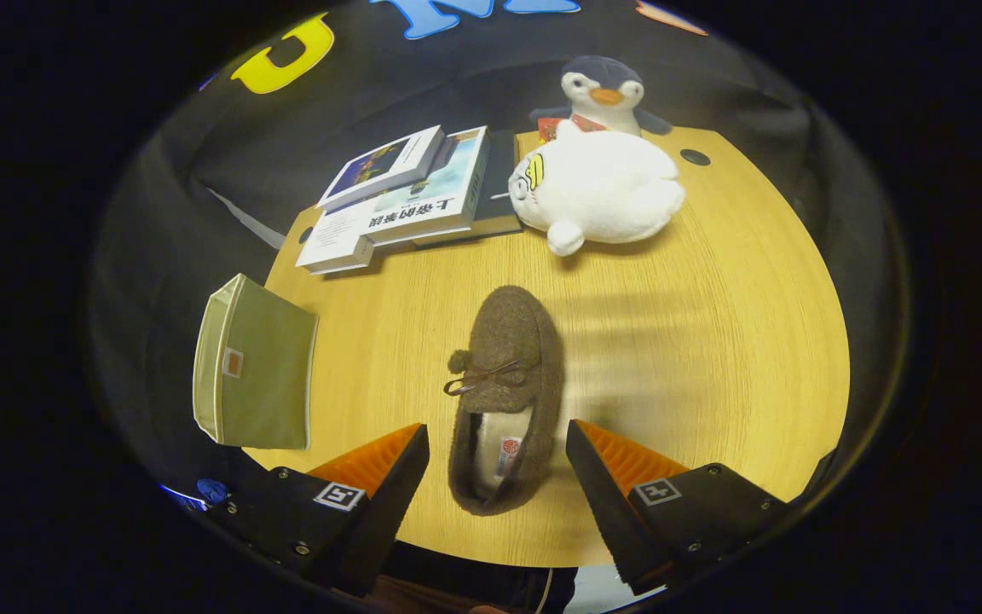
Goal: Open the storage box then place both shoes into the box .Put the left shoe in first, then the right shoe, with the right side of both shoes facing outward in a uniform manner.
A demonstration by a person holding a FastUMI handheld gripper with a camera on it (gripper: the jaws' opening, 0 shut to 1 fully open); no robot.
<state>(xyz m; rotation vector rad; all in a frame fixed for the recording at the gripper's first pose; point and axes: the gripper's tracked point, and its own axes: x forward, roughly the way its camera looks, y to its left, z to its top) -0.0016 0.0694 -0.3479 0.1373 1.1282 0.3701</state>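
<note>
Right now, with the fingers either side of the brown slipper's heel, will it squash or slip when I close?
The gripper is open around the brown slipper. Its fuzzy, fleece-lined collar looks soft, so it will probably squash inward. That texture should resist slipping. It looks light, though the toe may droop when lifted.

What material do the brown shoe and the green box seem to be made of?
Brown shoe, lying between the open gripper's fingers: apparently felt or wool, with a fuzzy matte surface and pale fleecy lining. Green box, at the table's edge: probably fabric, matte with lighter piped edges.
</note>
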